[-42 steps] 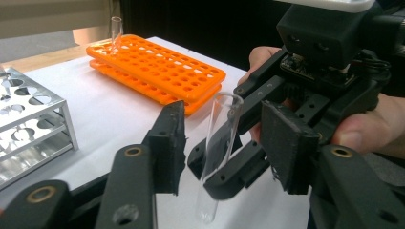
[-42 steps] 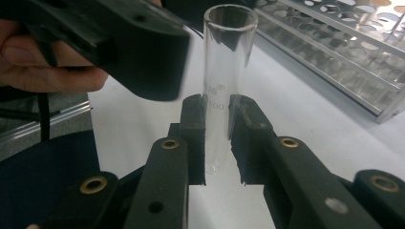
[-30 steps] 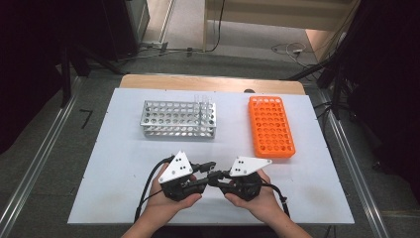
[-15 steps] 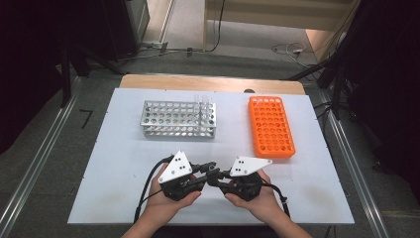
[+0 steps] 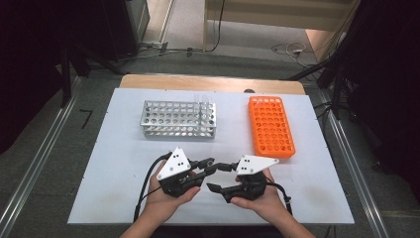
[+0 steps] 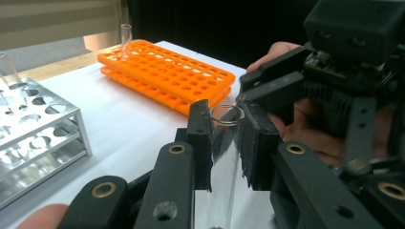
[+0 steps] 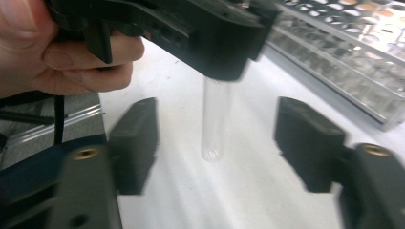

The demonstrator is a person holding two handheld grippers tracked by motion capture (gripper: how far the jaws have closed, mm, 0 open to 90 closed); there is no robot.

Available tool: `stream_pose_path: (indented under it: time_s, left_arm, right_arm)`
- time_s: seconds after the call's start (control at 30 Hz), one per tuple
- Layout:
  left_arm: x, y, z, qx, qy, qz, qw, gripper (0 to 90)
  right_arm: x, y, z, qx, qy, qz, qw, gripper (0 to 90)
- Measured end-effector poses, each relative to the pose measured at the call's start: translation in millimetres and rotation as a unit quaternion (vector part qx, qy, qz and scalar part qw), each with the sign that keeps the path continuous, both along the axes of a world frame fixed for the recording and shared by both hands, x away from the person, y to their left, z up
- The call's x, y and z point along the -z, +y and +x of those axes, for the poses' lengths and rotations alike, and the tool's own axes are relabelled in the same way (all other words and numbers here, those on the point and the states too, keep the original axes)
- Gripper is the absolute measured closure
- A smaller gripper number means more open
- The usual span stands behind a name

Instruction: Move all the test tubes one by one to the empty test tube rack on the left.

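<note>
Glassware is what we have in hand: a clear test tube (image 6: 224, 157) stands upright between the jaws of our left gripper (image 6: 224, 143), which are clamped on its upper part just below the rim, so the open mouth points up and the rounded bottom hangs free a little above the white table (image 5: 124, 163). We hold it high on the glass, we judge, so that the lower length is left bare for the other tool or for sliding into a rack hole. Our right gripper (image 7: 215, 143) faces it from close by, its jaws standing well apart on either side of the tube's lower end with nothing pressed between them; they have just been opening, which reads as a handover in which the left has taken the tube and the right has let go (the pads on that side are blurred, but the gap to the glass is plain). From the high view both hands sit together near the front edge of the table, tips almost meeting. Farther back lie the metal rack (image 5: 179, 119), with a few clear tubes upright at its right end, and the orange rack (image 5: 271, 126), one tube at its far corner; either could be the tube's destination.
</note>
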State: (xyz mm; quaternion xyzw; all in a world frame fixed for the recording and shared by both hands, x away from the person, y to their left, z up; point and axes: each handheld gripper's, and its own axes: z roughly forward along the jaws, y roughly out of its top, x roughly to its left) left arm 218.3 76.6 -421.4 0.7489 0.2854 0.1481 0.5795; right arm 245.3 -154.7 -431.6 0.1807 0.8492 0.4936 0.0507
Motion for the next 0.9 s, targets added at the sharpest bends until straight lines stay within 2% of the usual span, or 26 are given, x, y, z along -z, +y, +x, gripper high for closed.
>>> stream_pose_path:
  time_s: [0.13,0.23,0.6,0.9]
  left_arm:
    - [-1.4,4.3,4.0,-0.006,0.002,-0.006,1.0,75.9]
    - [-2.6,8.5,7.4,-0.01,0.003,-0.01,0.9999,75.9]
    - [-9.1,20.9,21.4,-0.038,-0.006,-0.006,0.9992,75.9]
    - [-12.1,32.1,38.3,-0.062,-0.004,-0.006,0.9981,76.0]
  right_arm:
    - [-1.6,-12.3,2.6,0.015,-0.006,-0.003,0.9999,10.0]
    - [-1.0,-23.1,5.6,0.024,-0.002,0.001,0.9997,0.6]
    - [-2.4,-66.4,9.0,0.071,-0.013,0.012,0.9973,0.0]
    - [-2.2,-99.3,9.9,0.106,-0.016,0.015,0.9942,0.0]
